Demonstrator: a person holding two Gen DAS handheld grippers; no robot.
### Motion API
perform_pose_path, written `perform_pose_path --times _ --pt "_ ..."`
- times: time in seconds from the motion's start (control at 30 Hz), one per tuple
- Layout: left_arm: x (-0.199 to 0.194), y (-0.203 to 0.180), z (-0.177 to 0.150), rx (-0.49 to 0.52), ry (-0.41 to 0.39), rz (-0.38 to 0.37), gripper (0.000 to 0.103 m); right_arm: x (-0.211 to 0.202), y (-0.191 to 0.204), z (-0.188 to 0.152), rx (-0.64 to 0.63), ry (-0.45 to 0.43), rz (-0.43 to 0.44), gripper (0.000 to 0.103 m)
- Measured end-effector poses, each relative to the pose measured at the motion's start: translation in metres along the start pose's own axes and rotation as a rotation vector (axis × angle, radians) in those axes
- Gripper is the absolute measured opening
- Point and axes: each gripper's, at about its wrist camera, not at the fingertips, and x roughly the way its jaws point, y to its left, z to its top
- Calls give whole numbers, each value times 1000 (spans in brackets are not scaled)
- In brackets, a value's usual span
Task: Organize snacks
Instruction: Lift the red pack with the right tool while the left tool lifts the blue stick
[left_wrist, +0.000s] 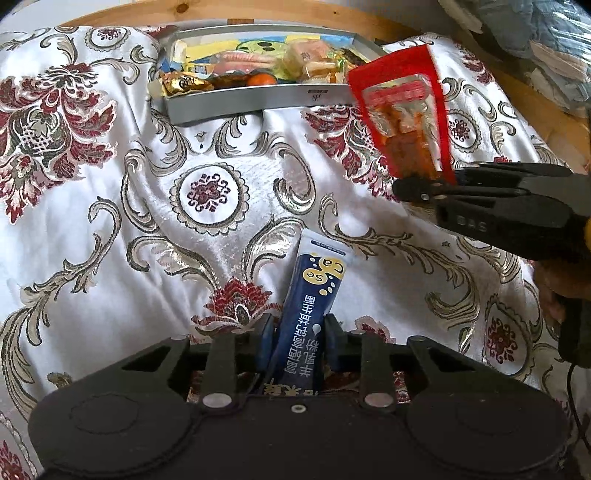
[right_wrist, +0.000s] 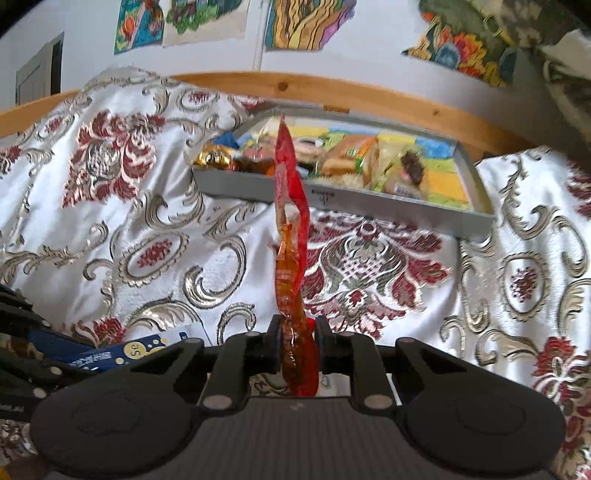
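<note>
My left gripper (left_wrist: 298, 338) is shut on a dark blue stick packet (left_wrist: 314, 295) with yellow circles and white writing, pointing forward over the cloth. At the right of the left wrist view my right gripper (left_wrist: 417, 188) holds a red snack packet (left_wrist: 406, 114) upright. The right wrist view shows that red packet (right_wrist: 291, 236) edge-on, clamped in my right gripper (right_wrist: 297, 345). A grey tray (left_wrist: 258, 101) full of wrapped snacks lies at the far side of the cloth; the same grey tray (right_wrist: 332, 197) sits ahead of the red packet. The blue packet (right_wrist: 110, 356) shows at lower left.
A white tablecloth (left_wrist: 110, 221) with red and gold flowers covers the table. A wooden rail (right_wrist: 369, 92) runs behind the tray. Coloured pictures (right_wrist: 310, 22) hang on the wall above. Folded bedding (left_wrist: 535, 33) lies at the far right. A hand (left_wrist: 554, 291) holds the right gripper.
</note>
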Motion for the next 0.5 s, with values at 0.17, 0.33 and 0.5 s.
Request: perform_pose_path --times 0.17,0.33,0.5 --pt "-4 -3 0 -2 -34 -1 29 -26 6 -9 -3 -78 -42 19" --pt "-6 -9 -8 -6 -70 18 28 -46 4 -28 105 -129 -42 19" --pt "-8 -15 -13 -16 -95 44 27 -48 -1 -32 131 -141 -35 19"
